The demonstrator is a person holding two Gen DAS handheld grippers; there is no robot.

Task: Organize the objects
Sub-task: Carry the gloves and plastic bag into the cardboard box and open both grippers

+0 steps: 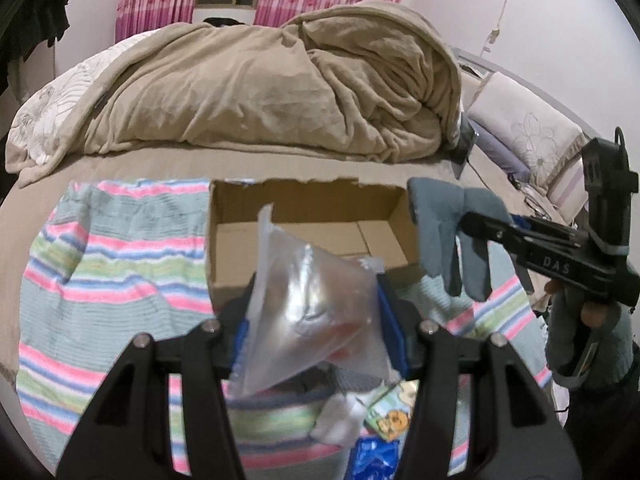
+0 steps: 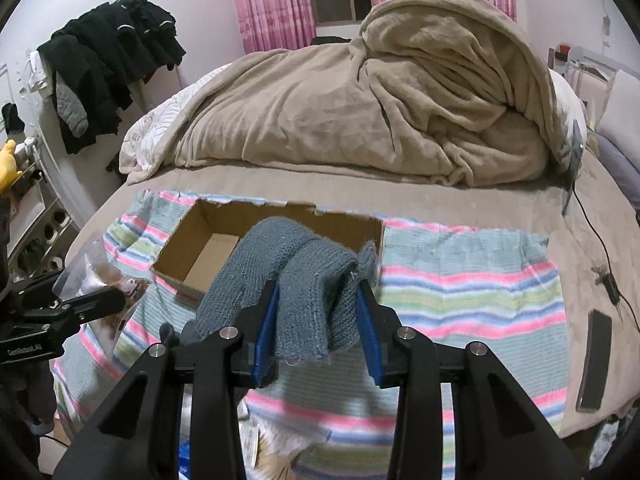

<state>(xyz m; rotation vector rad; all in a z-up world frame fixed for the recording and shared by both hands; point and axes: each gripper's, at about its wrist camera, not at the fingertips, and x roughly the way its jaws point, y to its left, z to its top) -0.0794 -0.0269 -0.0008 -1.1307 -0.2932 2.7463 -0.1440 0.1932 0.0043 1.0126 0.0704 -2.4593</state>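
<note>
While our left gripper (image 1: 316,320) pinched the plastic bag (image 1: 312,304) & right gripper (image 2: 316,312) clamped the grey glove (image 2: 296,280), we judged both needed releasing low inside the far cardboard box (image 2: 280,216).

Left gripper (image 1: 316,320): matt black plastic frame, bright metal pins, glossy blue pads. It clamps a clear plastic bag (image 1: 308,312); film glossy, creased, partly fogged.

Right gripper (image 2: 318,316): same matt black plastic, blue pads. It clamps a grey-blue knitted glove (image 2: 292,276); coarse ribbed yarn, matt, frayed at the cuff.

Cardboard box (image 1: 308,220): plain brown corrugated board, matt, top edge torn rough.

Striped towel (image 1: 112,264): woven cloth, ribbed texture, matt.

Beige blanket (image 1: 280,88): soft plush fleece, faint sheen, heavily rumpled.

Phone (image 2: 596,364) near the bed's right edge: smooth glossy dark face.
</note>
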